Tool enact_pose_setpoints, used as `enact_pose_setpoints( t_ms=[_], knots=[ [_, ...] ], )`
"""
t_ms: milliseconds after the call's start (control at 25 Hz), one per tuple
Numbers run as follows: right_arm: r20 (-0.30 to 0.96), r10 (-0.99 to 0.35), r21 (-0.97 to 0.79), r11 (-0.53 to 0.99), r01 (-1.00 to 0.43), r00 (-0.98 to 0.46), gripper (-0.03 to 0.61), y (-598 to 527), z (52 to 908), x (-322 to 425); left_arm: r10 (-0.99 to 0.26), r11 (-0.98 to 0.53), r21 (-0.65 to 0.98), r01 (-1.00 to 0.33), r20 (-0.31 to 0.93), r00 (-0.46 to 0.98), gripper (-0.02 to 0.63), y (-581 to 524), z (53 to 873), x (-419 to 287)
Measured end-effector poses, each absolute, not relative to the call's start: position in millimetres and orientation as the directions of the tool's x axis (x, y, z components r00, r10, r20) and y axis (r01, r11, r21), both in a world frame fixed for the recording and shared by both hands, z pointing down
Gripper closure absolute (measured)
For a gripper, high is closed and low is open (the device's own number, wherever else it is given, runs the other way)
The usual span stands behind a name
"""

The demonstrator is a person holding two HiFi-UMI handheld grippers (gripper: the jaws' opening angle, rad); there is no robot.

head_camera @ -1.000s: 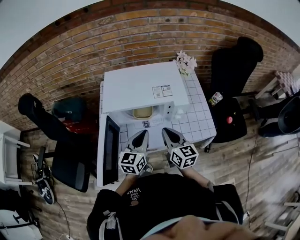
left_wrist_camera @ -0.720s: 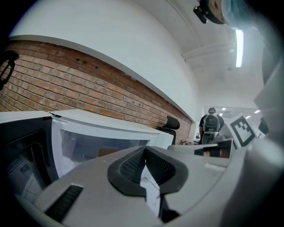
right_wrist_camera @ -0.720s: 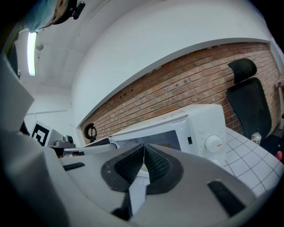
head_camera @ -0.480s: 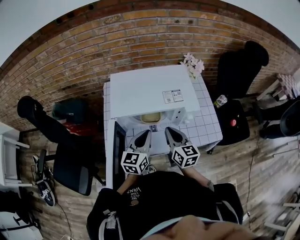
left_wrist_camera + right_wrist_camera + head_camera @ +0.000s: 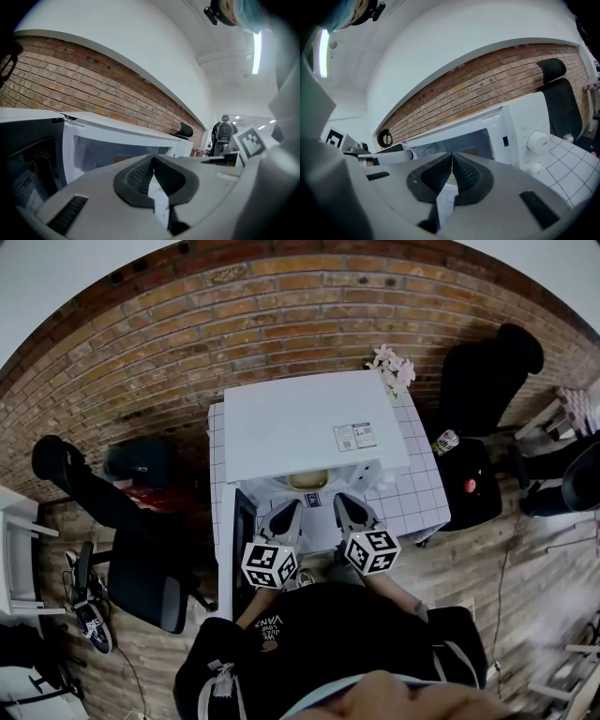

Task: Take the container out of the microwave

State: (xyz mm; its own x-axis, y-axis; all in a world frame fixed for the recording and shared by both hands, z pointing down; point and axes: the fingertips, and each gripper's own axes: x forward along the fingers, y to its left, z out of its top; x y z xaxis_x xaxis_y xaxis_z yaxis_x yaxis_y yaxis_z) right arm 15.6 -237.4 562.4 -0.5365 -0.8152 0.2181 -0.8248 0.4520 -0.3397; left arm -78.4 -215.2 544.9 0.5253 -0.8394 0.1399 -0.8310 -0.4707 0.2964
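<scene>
White microwave (image 5: 314, 423) on a white tiled table (image 5: 420, 495) against a brick wall (image 5: 281, 324), door (image 5: 240, 545) swung wide to the left in the head view. Inside the open cavity, a pale yellowish container (image 5: 307, 481), resting on the oven floor, partly hidden under the front edge of the top. Left gripper (image 5: 290, 510) and right gripper (image 5: 344, 506) side by side just in front of the opening, both aimed into it, both clear of the container. In the left gripper view, jaws pressed together tip to tip, nothing between them. Same in the right gripper view: pads meeting in a thin seam, empty. Two round dials (image 5: 537, 140) on the control panel at the right of the cavity. Pink flowers (image 5: 392, 367) at the table's back corner, beside the microwave. Black office chair (image 5: 141, 563) left of the open door, another dark chair (image 5: 478, 371) right of the table.
</scene>
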Motion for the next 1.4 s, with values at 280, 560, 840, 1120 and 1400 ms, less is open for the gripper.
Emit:
enact_pose_setpoints(
  t_ms=[280, 560, 840, 1120, 1400],
  knots=[
    [0.253, -0.804, -0.320, 0.455, -0.831, -0.538, 0.572, -260.3, 577.0, 21.0, -0.876, -0.396, 0.312, -0.864, 0.153, 0.457, 0.603, -241.3, 553.9, -93.1],
    [0.289, -0.785, -0.356, 0.444, -0.822, -0.549, 0.572, -275.1, 596.6, 21.5, -0.892, -0.347, 0.327, -0.879, 0.174, 0.417, 0.603, -260.0, 567.6, -100.8],
    [0.292, -0.764, -0.409, 0.444, -0.798, -0.575, 0.571, -285.3, 607.5, 21.3, -0.887, -0.302, 0.357, -0.884, 0.236, 0.398, 0.601, -270.3, 591.4, -104.1],
    [0.316, -0.759, -0.443, 0.412, -0.796, -0.569, 0.563, -292.7, 621.0, 22.7, -0.882, -0.266, 0.436, -0.860, 0.250, 0.399, 0.523, -279.9, 607.5, -106.0],
    [0.343, -0.738, -0.510, 0.374, -0.775, -0.581, 0.426, -298.9, 636.8, 15.4, -0.872, -0.229, 0.493, -0.840, 0.278, 0.402, 0.428, -291.1, 620.9, -108.2]
  ],
)
